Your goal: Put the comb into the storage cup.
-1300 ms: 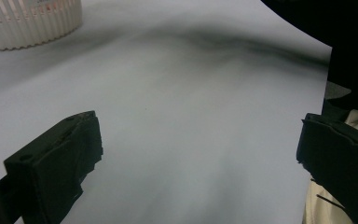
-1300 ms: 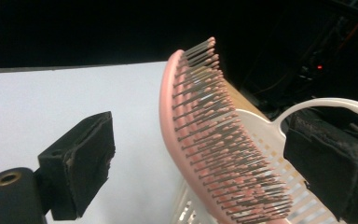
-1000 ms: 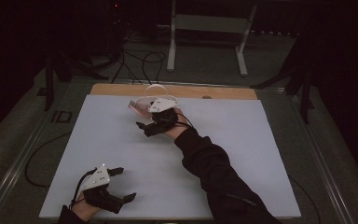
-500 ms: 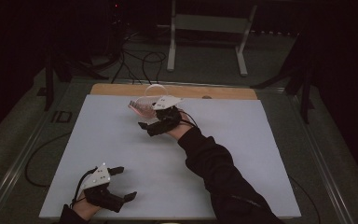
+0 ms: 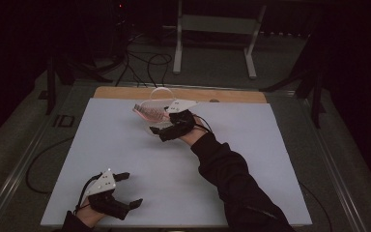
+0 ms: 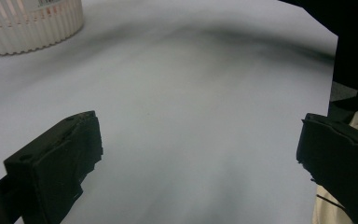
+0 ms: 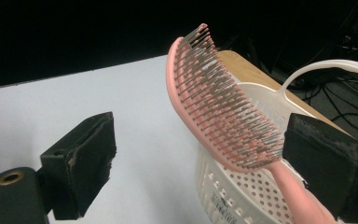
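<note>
A pink hairbrush [image 5: 149, 113] [image 7: 214, 107] leans out of a white perforated basket [image 5: 160, 96] [image 7: 242, 196] at the back middle of the white sheet. Its handle points down into the basket and its bristled head sticks up and out. My right gripper [image 5: 160, 127] [image 7: 205, 158] is at the basket's near side and open. The jaws stand wide apart on either side of the brush, and the handle runs close beside one jaw. My left gripper [image 5: 125, 191] [image 6: 196, 163] rests open at the near left of the sheet with nothing between its jaws. The basket [image 6: 28, 28] stands far ahead of it.
A white sheet [image 5: 101, 145] covers most of the table, with a wooden strip [image 5: 121, 93] bare along the back edge. Cables [image 5: 145, 63] and a metal stand [image 5: 178, 43] lie on the dark floor beyond. A sleeved forearm [image 5: 227, 174] crosses the sheet's right half.
The right hand has shifted slightly toward me and to the right beside the basket, and the brush head now shows more clearly. The left gripper has stayed put.
</note>
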Motion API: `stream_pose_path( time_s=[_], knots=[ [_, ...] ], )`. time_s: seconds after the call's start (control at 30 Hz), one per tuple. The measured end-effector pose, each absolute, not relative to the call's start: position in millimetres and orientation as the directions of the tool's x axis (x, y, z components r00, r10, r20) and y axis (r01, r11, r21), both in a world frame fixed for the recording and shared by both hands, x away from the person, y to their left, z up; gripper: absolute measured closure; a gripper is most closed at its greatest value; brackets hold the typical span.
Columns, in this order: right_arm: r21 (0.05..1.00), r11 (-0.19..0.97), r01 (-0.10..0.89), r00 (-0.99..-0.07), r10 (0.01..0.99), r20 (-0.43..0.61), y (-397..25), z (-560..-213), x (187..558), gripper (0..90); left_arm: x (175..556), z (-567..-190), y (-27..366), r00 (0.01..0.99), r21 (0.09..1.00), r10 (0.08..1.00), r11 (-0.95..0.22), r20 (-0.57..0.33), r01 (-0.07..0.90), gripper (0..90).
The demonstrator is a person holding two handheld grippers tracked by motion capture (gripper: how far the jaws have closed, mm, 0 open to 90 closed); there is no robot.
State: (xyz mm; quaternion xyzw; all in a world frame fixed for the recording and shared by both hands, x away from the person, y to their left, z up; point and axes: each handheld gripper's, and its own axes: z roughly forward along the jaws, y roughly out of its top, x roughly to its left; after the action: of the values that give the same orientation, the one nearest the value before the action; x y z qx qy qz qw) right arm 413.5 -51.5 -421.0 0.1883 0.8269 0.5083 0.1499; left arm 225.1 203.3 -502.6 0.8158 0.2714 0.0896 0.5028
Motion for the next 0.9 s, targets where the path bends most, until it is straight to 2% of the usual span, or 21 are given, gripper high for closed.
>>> stream_pose_path(
  time_s=[0.43,0.9],
  knots=[
    [0.896,0.416,0.157,-0.882,0.466,-0.062,-71,-415,406,9.6,223,-502,205,0.829,0.869,0.546,-0.346,-0.12,0.354,0.2],
    [0.893,0.409,0.187,-0.863,0.502,-0.049,-106,-423,391,9.6,222,-501,205,0.827,0.871,0.549,-0.343,-0.117,0.351,0.1]
  ],
)
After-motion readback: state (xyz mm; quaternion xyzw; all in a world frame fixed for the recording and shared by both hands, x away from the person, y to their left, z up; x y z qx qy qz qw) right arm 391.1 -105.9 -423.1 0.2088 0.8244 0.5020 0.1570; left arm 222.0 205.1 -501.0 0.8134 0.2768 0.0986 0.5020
